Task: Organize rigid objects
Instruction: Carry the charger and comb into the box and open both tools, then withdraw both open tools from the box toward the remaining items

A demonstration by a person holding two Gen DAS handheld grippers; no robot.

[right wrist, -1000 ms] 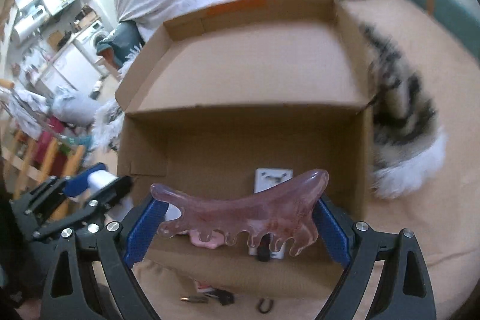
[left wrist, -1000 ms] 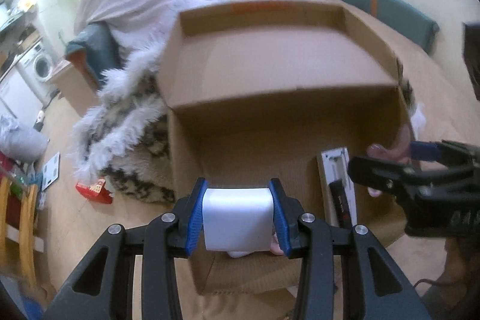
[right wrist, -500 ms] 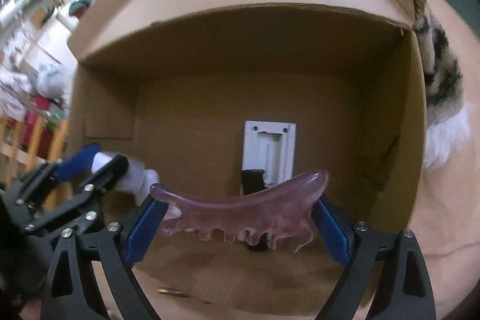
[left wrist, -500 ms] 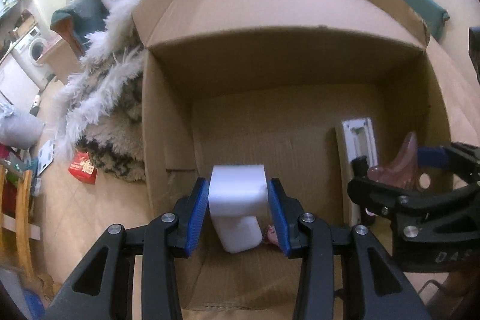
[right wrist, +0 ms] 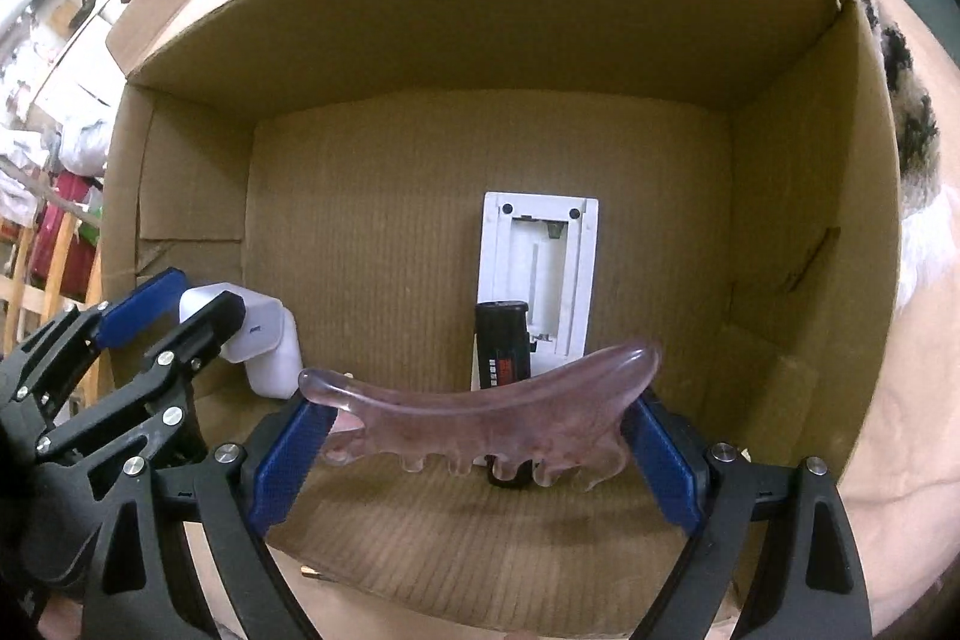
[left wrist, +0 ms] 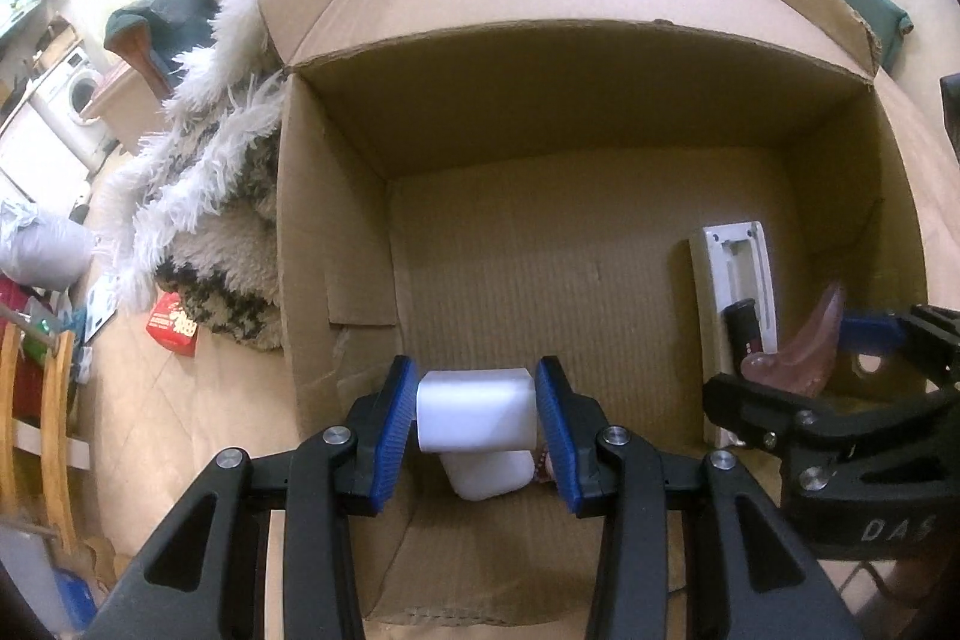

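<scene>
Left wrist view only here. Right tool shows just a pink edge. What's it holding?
Observer: A pink translucent scraper, curved, teeth along its lower edge, clamped end to end between the right tool's pads.
Operator: Anything hidden behind that tool?
Observer: A small dark piece shows just below the teeth, inside the cardboard box; I can't tell what it is.
Operator: My white block from that side?
Observer: The white block in the left tool has a small grey mark on its side.

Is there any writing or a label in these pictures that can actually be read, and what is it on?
"DAS": pale letters on the black body of the right gripper, cut off at the picture's edge.
Red label on the black battery: too blurred to read.
Grey mark on the white charger: too small.
Red packet on the floor: print unreadable.
</scene>
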